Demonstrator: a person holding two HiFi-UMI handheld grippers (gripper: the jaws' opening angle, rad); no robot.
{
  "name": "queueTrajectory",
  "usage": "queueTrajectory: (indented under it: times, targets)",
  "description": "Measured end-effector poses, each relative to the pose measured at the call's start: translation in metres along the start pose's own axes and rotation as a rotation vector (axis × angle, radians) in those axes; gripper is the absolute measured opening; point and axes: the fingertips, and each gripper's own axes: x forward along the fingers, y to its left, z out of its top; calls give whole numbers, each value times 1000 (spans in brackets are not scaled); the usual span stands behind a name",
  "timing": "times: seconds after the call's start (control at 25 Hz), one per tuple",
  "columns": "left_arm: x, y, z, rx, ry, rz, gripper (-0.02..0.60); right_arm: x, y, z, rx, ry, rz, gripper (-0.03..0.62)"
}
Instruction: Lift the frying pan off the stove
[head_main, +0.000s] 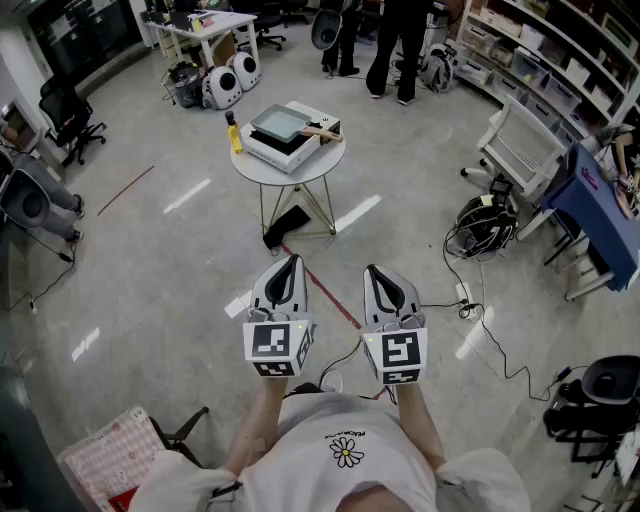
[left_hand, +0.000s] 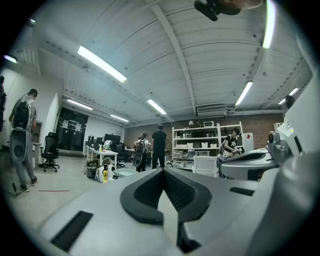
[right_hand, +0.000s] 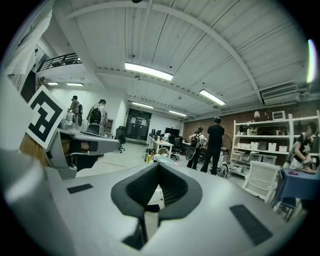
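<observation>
The frying pan (head_main: 279, 123), grey-green with a wooden handle, sits on a white portable stove (head_main: 290, 147) on a small round table (head_main: 266, 171) far ahead of me. Both grippers hang low near the person's body, well short of the table. My left gripper (head_main: 292, 261) is shut with nothing in it, and its tips meet in the left gripper view (left_hand: 162, 170). My right gripper (head_main: 371, 270) is also shut and empty (right_hand: 159, 165). The pan shows small and distant in the gripper views (left_hand: 124, 172) (right_hand: 164, 158).
A yellow bottle (head_main: 234, 135) stands on the table left of the stove. A black bag (head_main: 288, 226) lies under the table. Cables and a bag (head_main: 482, 228) lie on the floor at right, near a white chair (head_main: 524, 140). People (head_main: 398, 45) stand by shelves at the back.
</observation>
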Motion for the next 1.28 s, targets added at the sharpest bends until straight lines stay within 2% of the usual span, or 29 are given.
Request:
queueTrajectory:
  times: [0.32, 0.64, 0.84, 1.04, 1.28]
  targets:
    - [7, 6, 0, 31, 10, 15, 0, 9, -2, 4, 21, -27, 1, 3]
    - [4, 12, -15, -6, 53, 30, 0, 12, 2, -7, 82, -23, 32, 3]
    - [4, 29, -21, -30, 57, 80, 0, 19, -1, -26, 142, 15, 57, 3]
    - [19, 46, -7, -27, 35, 123, 0, 27, -10, -25, 146, 4, 89, 3]
    - [55, 45, 7, -50, -6, 101, 0, 50, -32, -18, 123, -28, 86, 3]
